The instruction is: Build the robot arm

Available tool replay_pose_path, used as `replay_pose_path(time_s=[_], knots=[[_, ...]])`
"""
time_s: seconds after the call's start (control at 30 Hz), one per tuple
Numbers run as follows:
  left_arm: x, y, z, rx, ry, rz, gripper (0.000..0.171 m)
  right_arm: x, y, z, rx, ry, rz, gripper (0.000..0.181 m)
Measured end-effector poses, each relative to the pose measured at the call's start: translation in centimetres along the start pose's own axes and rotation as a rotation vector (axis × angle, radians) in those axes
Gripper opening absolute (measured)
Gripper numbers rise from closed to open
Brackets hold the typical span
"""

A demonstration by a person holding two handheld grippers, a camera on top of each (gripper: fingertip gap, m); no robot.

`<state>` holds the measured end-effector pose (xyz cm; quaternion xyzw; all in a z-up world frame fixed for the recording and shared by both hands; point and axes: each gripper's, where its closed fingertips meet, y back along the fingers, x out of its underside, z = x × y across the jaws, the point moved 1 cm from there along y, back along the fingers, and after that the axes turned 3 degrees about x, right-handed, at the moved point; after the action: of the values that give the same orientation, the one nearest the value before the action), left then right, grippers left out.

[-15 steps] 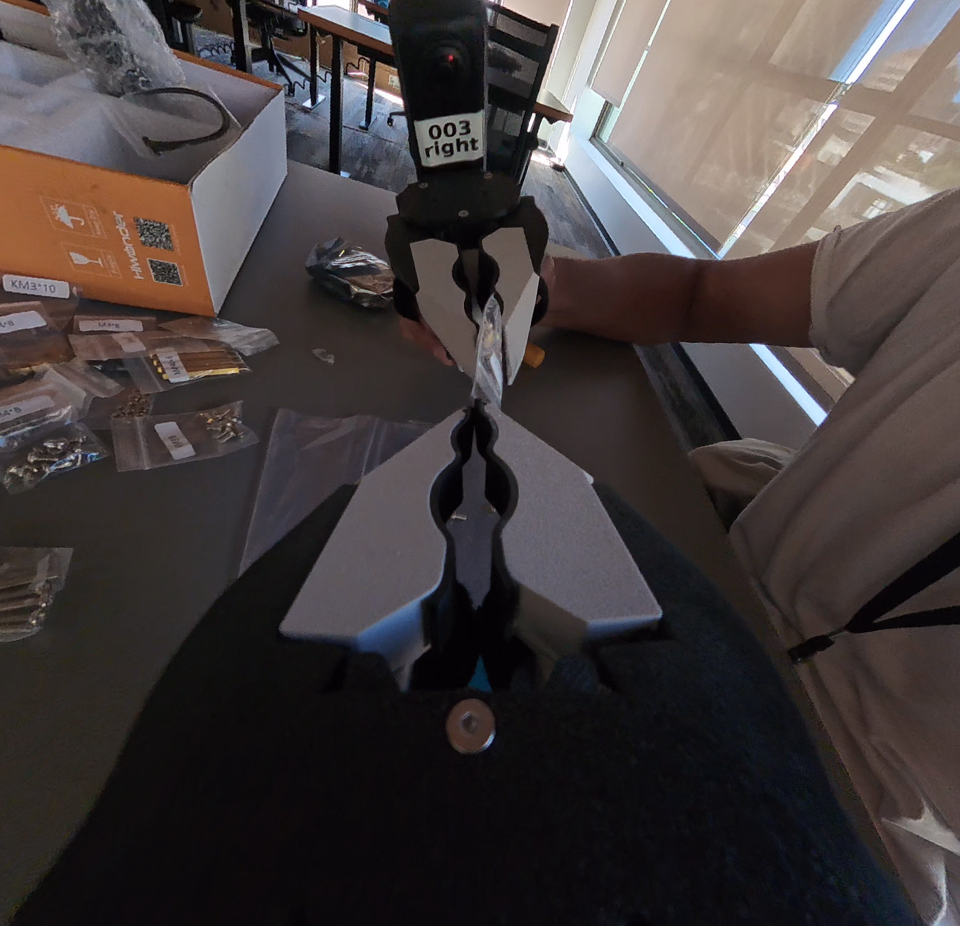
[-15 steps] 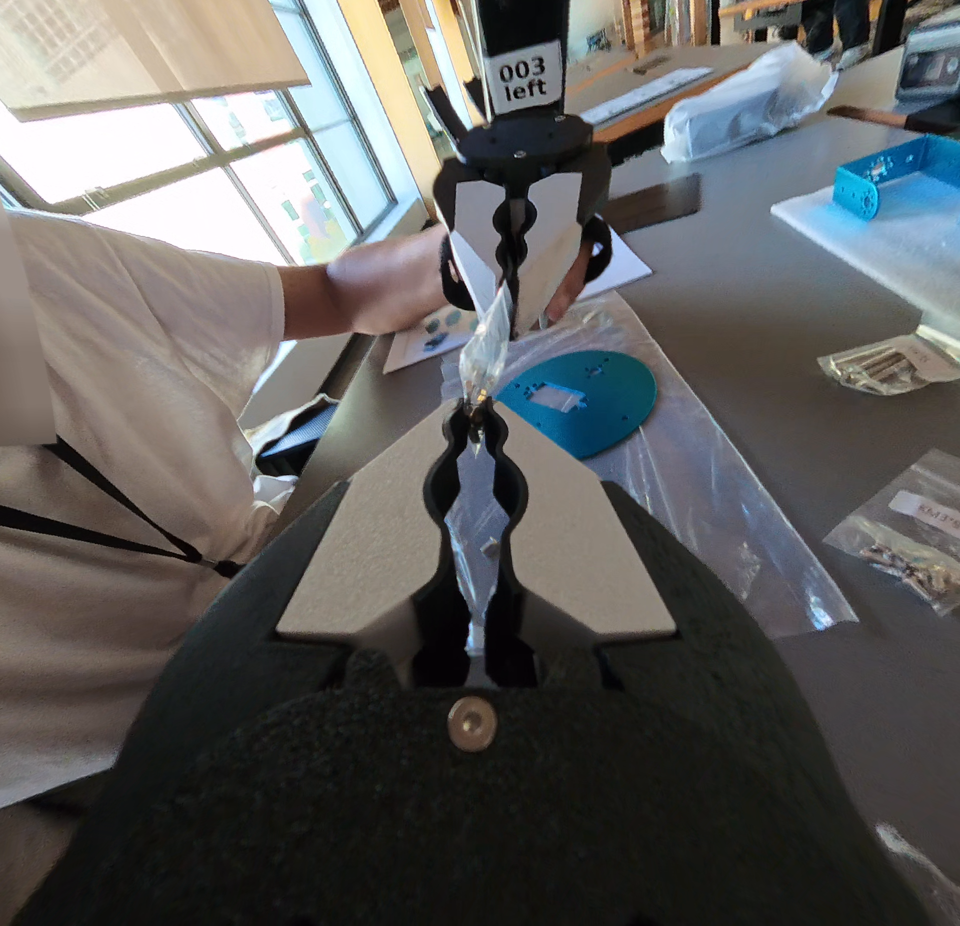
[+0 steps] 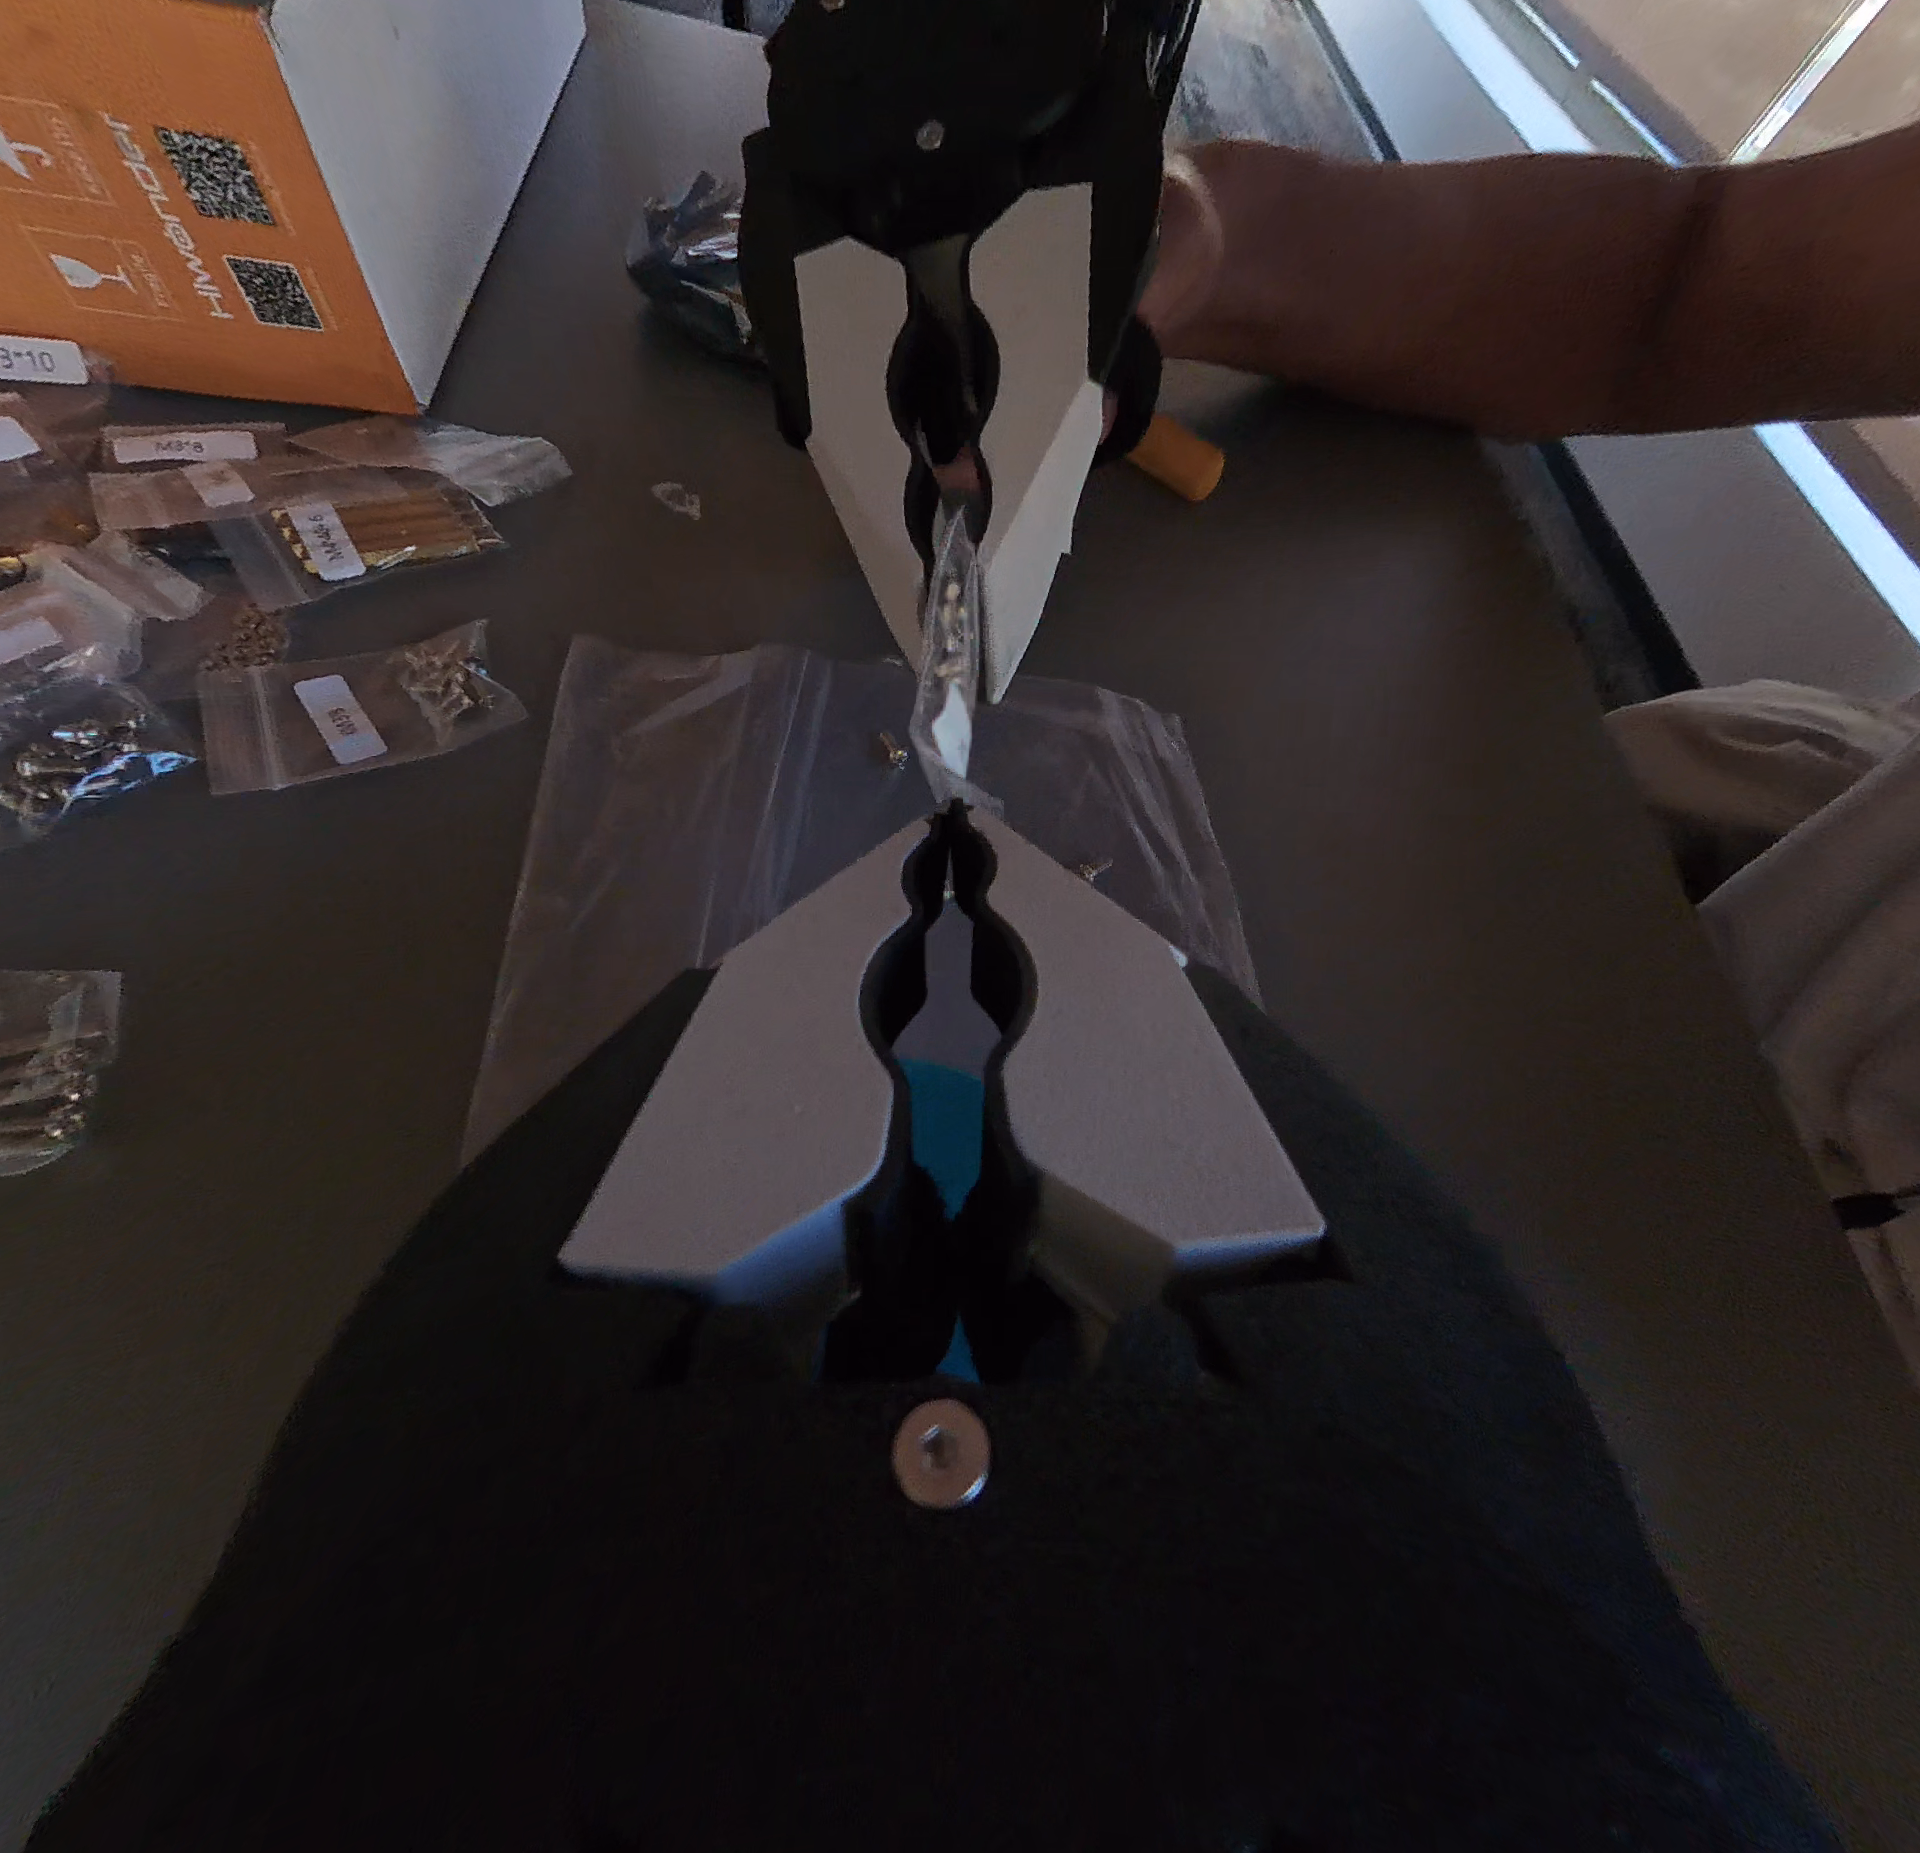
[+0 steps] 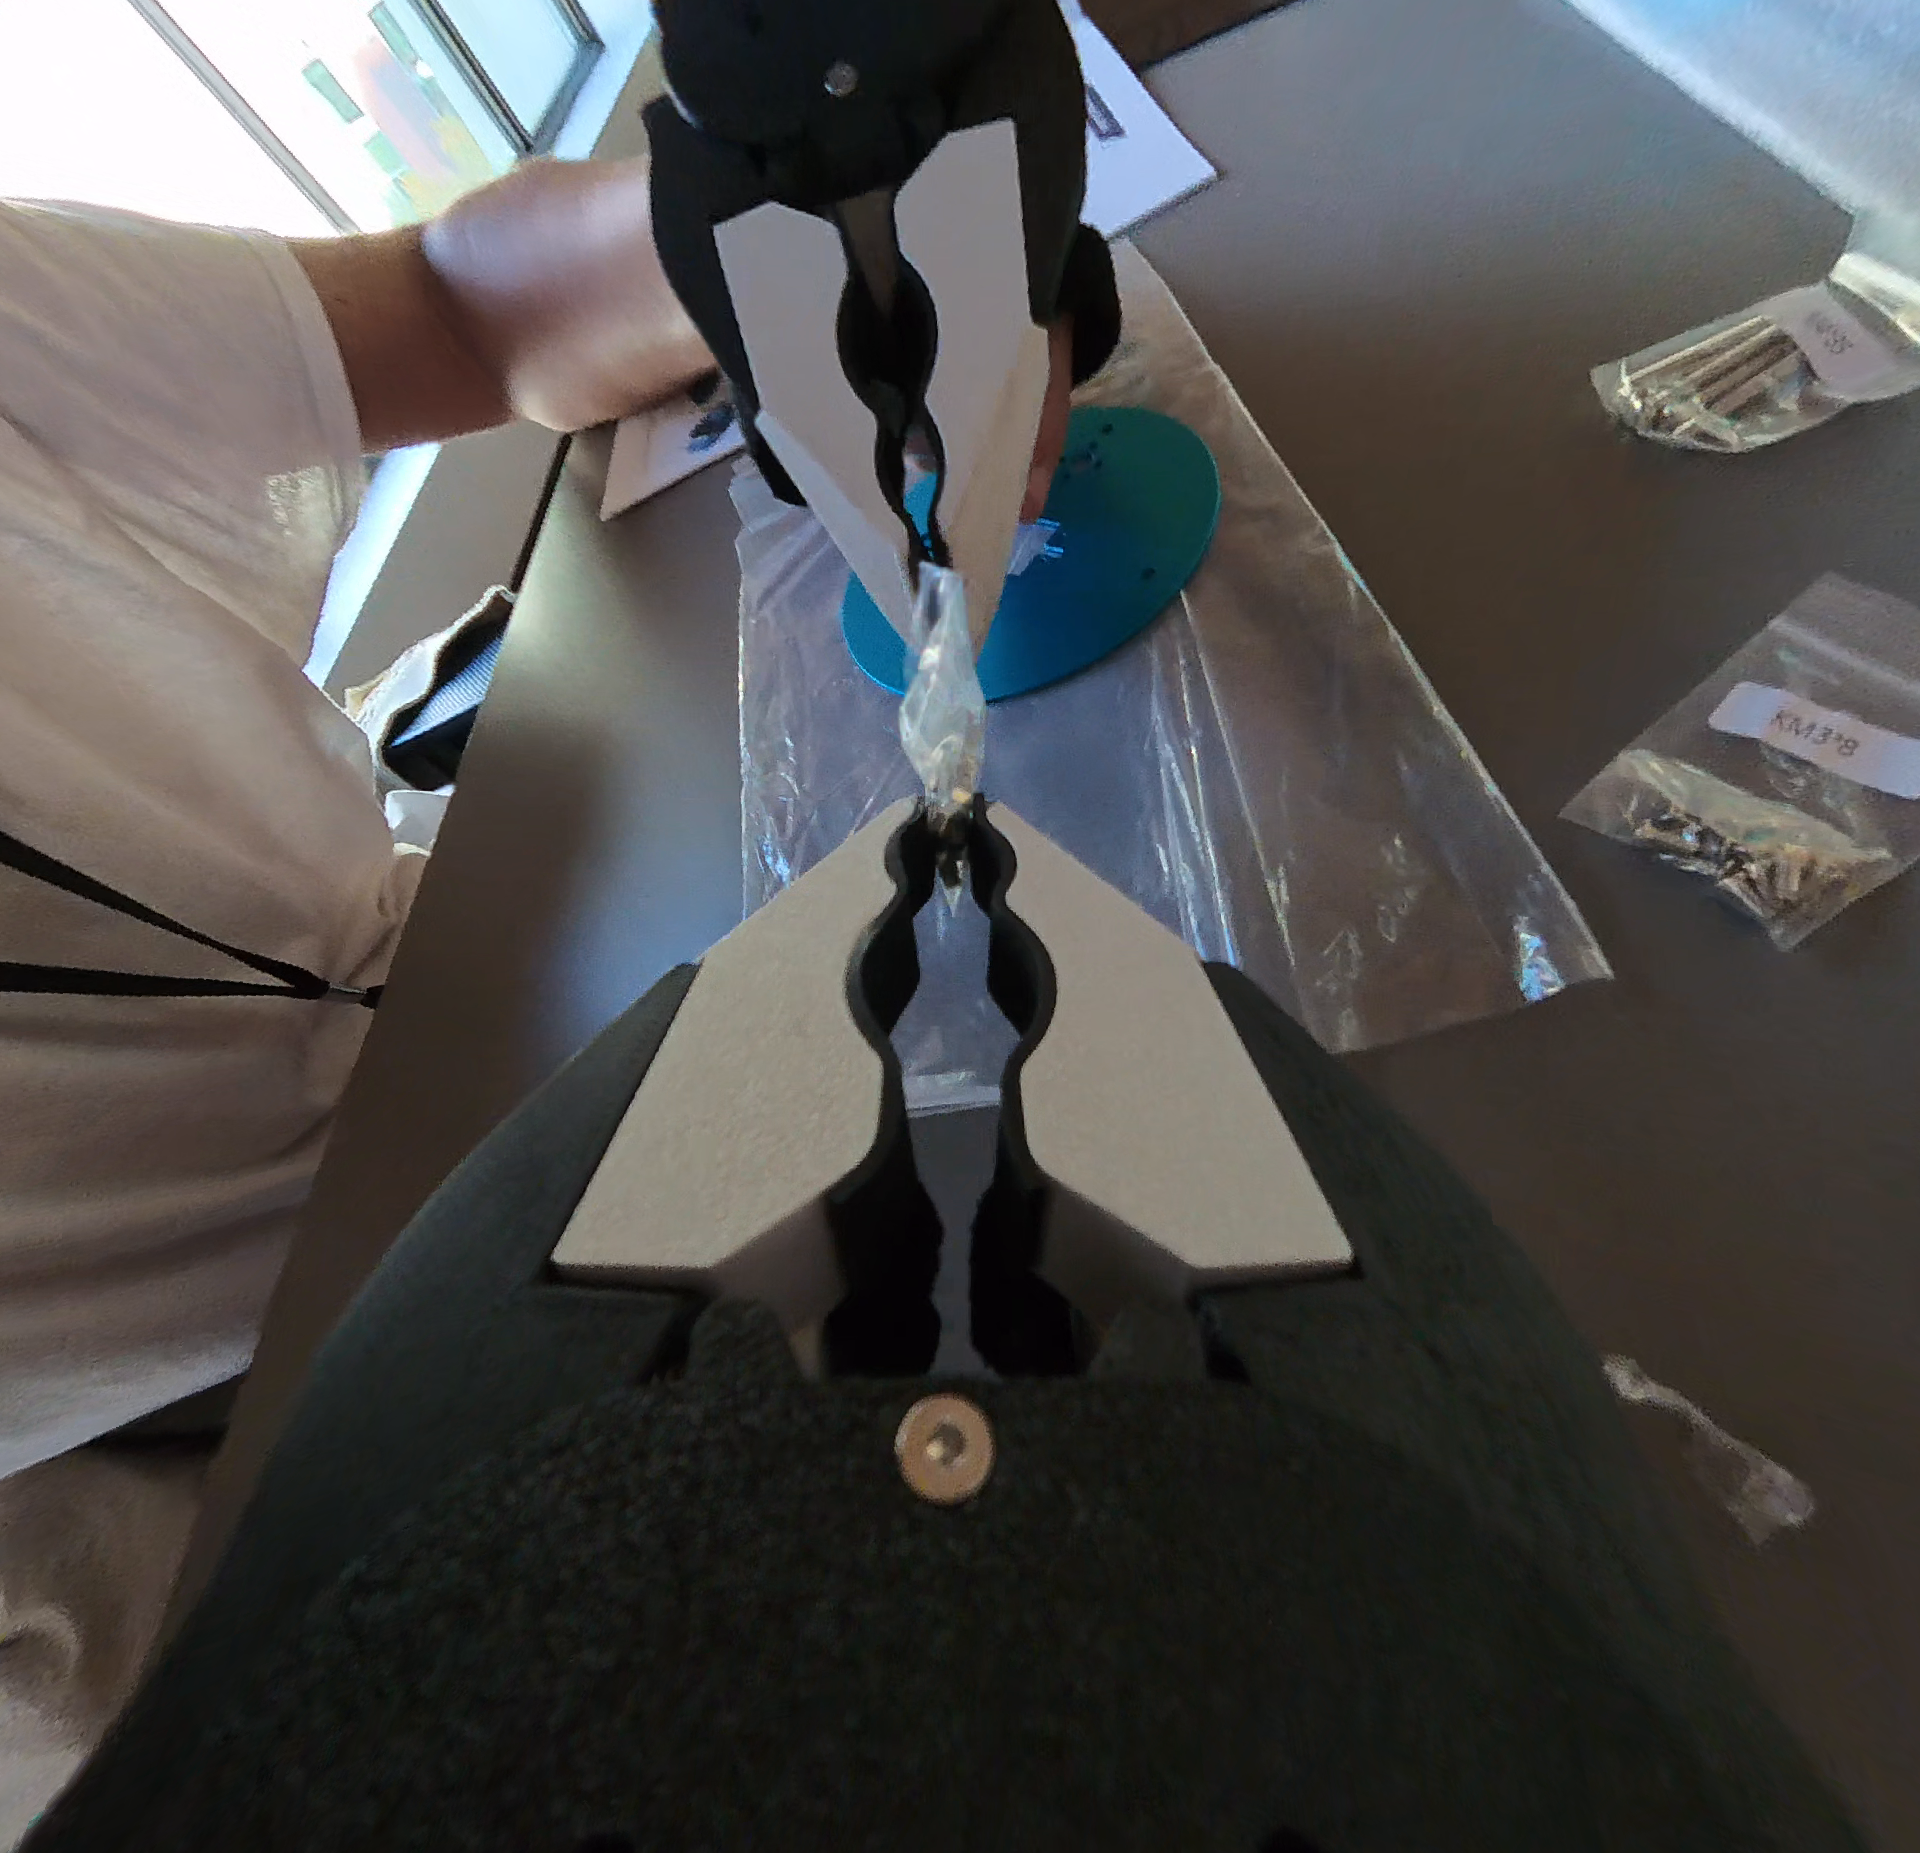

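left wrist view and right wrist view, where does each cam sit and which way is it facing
Left wrist view: on the left gripper, facing the right gripper over the grey table; a forearm shows.
Right wrist view: on the right gripper, facing the left one over a blue disc; white sleeve shows.
Shared: the small clear bag, gripped at both ends.

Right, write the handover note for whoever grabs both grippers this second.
Left gripper: shut on one end of the small screw bag.
Right gripper: shut on the other end of the same bag, which is stretched between the two, in the air.
Below: a large clear bag flat on the table, with a blue disc on it. A couple of loose screws lie on the clear bag.
Other screw bags and an orange box lie to the side, untouched.
Whether the small bag is open, I cannot tell.
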<state>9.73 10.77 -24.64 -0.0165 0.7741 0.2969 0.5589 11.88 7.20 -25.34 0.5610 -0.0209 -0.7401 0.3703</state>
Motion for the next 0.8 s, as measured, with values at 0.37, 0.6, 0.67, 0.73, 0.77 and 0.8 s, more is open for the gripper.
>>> replay_pose_path(time_s=[0.37,0.6,0.67,0.73,0.77,0.8], knots=[[1.6,-1.2,0.8,-0.07,-0.022,0.09,0.005,1.9,-0.1,-0.5,0.058,0.035,0.143,0.005],[0.6,-0.6,1.6,-0.126,-0.008,0.023,0.012,0.7,0.5,0.3,0.013,0.039,0.073,0.005],[0.1,-0.1,1.8,-0.144,0.02,-0.013,0.013,0.2,0.7,0.5,-0.013,0.021,0.038,0.005],[-0.4,0.4,1.4,-0.133,0.042,-0.059,0.013,-0.2,1.0,0.6,-0.028,0.016,0.006,0.005],[-0.5,0.6,1.0,-0.116,0.051,-0.08,0.013,-0.6,1.1,0.7,-0.037,0.02,-0.021,0.005],[-0.6,0.6,0.7,-0.105,0.054,-0.096,0.013,-0.8,1.3,0.8,-0.045,0.018,-0.039,0.005]])
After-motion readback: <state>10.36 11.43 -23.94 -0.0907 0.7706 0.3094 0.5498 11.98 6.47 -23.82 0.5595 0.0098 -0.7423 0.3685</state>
